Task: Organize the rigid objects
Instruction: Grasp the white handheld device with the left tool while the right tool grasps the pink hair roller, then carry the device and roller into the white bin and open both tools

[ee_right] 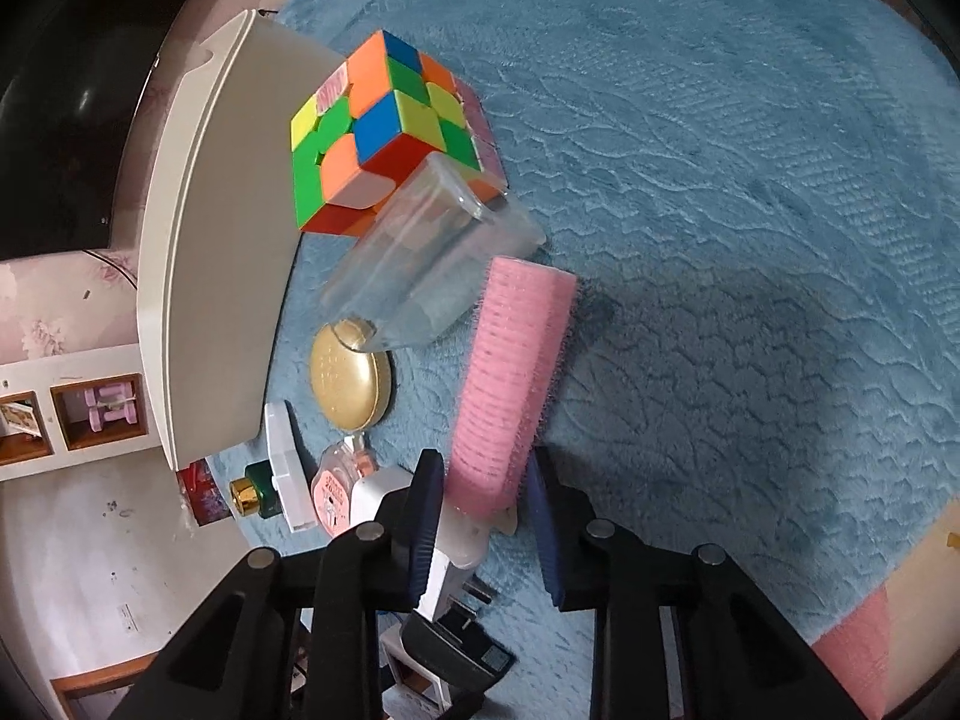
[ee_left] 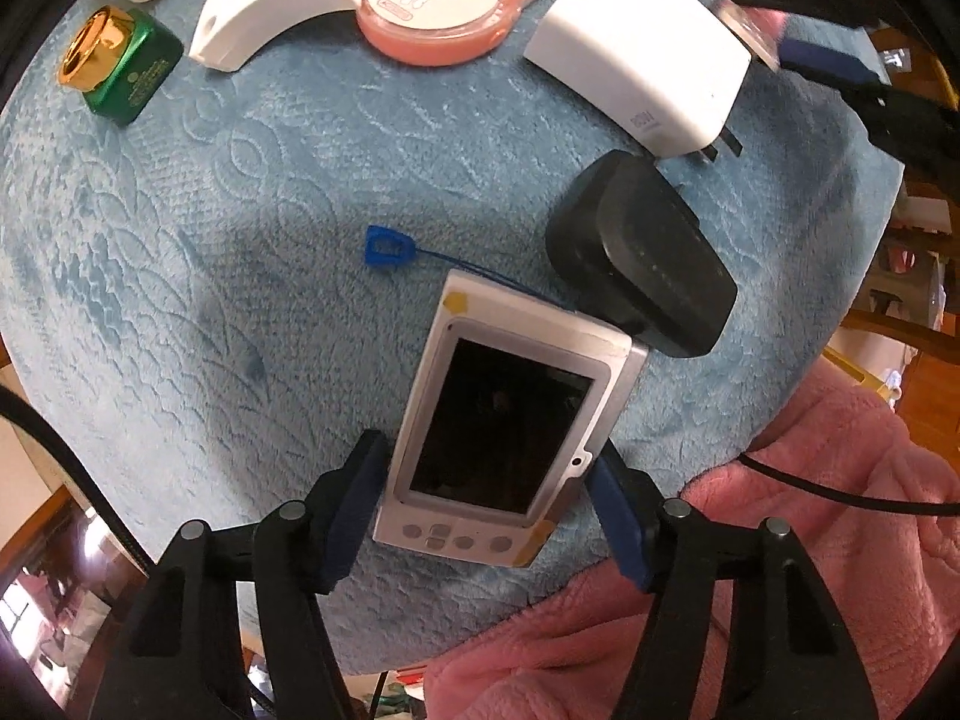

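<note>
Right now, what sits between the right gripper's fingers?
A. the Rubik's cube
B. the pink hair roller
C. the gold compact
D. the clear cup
B: in the right wrist view the pink hair roller has its near end between the two fingers of the right gripper, while the cube lies farther off.

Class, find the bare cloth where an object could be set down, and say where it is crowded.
Free: left wrist view, blue cloth between green bottle and screen device; right wrist view, cloth right of pink roller. Crowded: around cube, clear cup, gold case.
</note>
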Demonstrator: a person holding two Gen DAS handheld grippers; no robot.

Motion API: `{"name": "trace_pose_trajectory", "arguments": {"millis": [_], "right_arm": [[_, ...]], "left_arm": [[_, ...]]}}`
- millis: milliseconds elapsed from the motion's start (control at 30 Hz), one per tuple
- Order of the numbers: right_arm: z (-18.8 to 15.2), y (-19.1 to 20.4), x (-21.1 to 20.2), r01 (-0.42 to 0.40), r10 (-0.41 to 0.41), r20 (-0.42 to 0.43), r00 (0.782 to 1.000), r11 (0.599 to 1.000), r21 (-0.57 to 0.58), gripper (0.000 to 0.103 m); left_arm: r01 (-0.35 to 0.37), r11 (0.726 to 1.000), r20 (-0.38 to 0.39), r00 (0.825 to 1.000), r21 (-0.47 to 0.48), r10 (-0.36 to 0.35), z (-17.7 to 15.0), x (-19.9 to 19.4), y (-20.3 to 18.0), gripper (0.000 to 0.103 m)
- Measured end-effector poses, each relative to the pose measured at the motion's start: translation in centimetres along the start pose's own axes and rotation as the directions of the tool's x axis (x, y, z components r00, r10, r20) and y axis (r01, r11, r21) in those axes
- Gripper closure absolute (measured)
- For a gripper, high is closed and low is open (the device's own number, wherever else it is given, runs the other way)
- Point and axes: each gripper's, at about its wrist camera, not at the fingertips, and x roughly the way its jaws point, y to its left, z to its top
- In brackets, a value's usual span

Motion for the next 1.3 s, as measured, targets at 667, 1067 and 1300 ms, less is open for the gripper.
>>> {"name": "trace_pose_trajectory", "arguments": {"millis": [667, 1067, 1300], "right_arm": [[-3.5, 1.0, -4.2, 0.006, -0.014, -0.165, 0.986, 0.999, -0.043, 0.075], [-6.5, 8.0, -4.3, 0.06, -0.167, -0.259, 0.951, 0.925, -0.376, 0.075], [-7.6, 11.9, -4.4, 0.021, -0.205, -0.271, 0.941, 0.832, -0.554, 0.075]], "left_arm": [[0.05, 0.969, 0.025, 0.999, -0.242, -0.045, -5.5, -1.7, 2.1, 0.039], [0.171, 0.86, 0.112, 0.985, -0.481, -0.134, -11.1, -3.5, 6.6, 0.043], [0.256, 0.766, 0.169, 0.966, -0.59, -0.193, -15.8, -4.9, 9.6, 0.043]]}}
